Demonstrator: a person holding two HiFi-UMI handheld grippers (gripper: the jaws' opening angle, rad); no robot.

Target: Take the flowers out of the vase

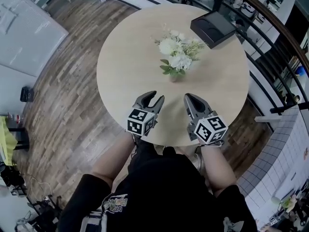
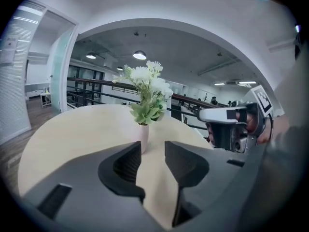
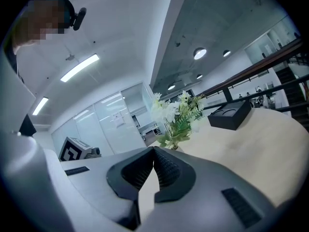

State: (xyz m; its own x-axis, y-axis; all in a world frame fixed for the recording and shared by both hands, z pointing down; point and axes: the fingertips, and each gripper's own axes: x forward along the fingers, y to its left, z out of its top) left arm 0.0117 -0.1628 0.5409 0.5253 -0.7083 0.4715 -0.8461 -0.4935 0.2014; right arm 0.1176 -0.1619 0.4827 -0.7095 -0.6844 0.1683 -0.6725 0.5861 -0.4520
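Task not yet begun: the flowers (image 1: 177,52) stand in the vase (image 1: 174,76) on the tabletop (image 1: 125,71), apart from the left tool (image 1: 155,99), jaws parted and empty, and the right tool (image 1: 192,99), jaws together and empty.

White flowers (image 1: 176,53) stand upright in a small pale vase (image 1: 173,76) mid-table.

Counter: round pale wood-look counter (image 1: 125,71), smooth, matt.
Floor: brown wood-plank floor (image 1: 72,95), streaky grain, faint sheen.
Vase: small pale pink vase (image 2: 143,138), smooth, ceramic-looking.
Flowers: white flowers with green leaves (image 1: 177,52), matt; cloth or plastic unclear.
Tools: grey plastic left tool (image 1: 158,96) and right tool (image 1: 189,96), matt, with ribbed inner pads (image 2: 126,164).
Box: black square box (image 1: 212,28), matt.
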